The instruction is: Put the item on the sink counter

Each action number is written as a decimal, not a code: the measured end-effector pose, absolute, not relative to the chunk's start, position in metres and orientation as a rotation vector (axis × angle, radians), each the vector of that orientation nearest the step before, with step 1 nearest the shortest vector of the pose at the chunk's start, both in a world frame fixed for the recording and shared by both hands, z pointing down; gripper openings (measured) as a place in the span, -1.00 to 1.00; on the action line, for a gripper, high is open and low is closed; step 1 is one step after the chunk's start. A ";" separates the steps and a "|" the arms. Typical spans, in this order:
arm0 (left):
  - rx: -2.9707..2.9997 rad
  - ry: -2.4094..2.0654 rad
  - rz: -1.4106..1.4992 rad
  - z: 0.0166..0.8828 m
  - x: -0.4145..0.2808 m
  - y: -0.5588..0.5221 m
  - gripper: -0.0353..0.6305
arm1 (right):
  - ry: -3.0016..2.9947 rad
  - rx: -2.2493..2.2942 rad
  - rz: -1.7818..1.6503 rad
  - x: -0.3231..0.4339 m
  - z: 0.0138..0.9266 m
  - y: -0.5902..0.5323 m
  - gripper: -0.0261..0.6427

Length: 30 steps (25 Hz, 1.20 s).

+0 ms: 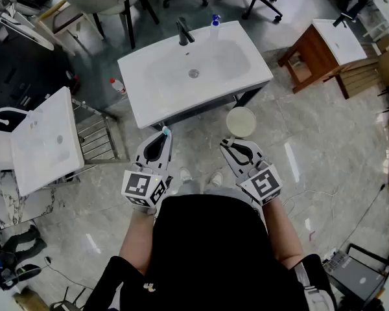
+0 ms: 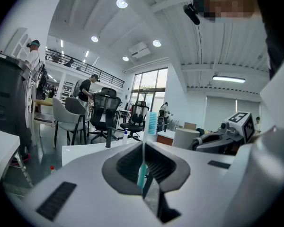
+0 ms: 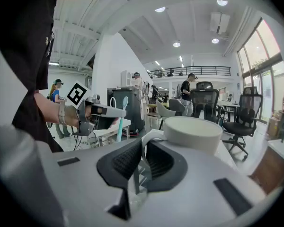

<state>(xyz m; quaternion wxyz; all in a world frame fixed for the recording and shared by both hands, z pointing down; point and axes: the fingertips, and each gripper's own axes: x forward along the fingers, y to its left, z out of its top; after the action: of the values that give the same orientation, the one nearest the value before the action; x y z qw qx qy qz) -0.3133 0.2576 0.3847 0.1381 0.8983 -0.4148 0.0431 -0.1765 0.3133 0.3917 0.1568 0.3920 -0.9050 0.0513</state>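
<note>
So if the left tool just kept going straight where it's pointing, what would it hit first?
Most likely the front edge of the white sink counter, with the toothbrush clamped in the left tool touching it first. Height is hard to judge, so it might pass just over the rim instead.

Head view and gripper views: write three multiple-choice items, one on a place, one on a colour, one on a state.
1. Where on the sink counter does the black faucet stand? A near edge; B far edge; C left edge.
2. Colour of the cup? A red; B black; C white.
3. The left gripper's jaws are: A shut on the toothbrush; B wide apart, empty; C shut on the cup.
Key: 1 B, the faucet rises beyond the basin; 2 C, it shows white in every view; 3 A, the handle is pinched between them.
</note>
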 end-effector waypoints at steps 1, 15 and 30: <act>2.599 -1.194 0.124 0.384 -0.314 0.257 -0.80 | -2.595 1.138 0.157 -0.177 0.394 0.312 -0.78; 2.627 -1.082 0.087 0.391 -0.339 0.238 -0.80 | -2.552 1.218 0.202 -0.206 0.402 0.289 -0.77; 2.612 -1.034 0.138 0.413 -0.353 0.196 -0.80 | -2.511 1.309 0.260 -0.204 0.419 0.240 -0.77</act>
<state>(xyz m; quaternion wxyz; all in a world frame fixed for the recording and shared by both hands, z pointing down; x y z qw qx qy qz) -0.3525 0.1960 0.4132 0.1636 0.9161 -0.3628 0.0485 -0.2040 0.2400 0.4191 0.1486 0.4553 -0.8732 0.0904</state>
